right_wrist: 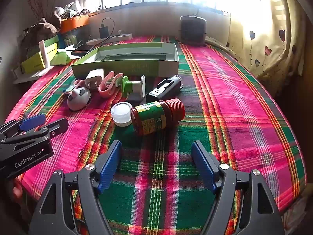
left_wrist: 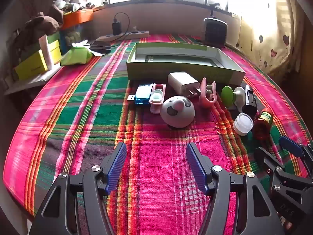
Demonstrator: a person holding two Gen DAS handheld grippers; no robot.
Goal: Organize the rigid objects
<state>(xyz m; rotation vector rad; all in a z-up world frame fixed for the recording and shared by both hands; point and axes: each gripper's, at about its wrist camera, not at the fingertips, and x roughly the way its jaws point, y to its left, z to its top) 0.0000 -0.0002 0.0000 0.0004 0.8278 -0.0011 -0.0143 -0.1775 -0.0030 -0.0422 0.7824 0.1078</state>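
Two open hand-held grippers, left [left_wrist: 154, 166], right [right_wrist: 156, 164], bare cloth [right_wrist: 234, 117] rightward

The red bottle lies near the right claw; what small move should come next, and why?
Probably ease the right claw forward to straddle the red bottle. Both claws are open and empty, the bottle lies on its side just ahead of this one, and the green box behind it holds none of the small items yet.
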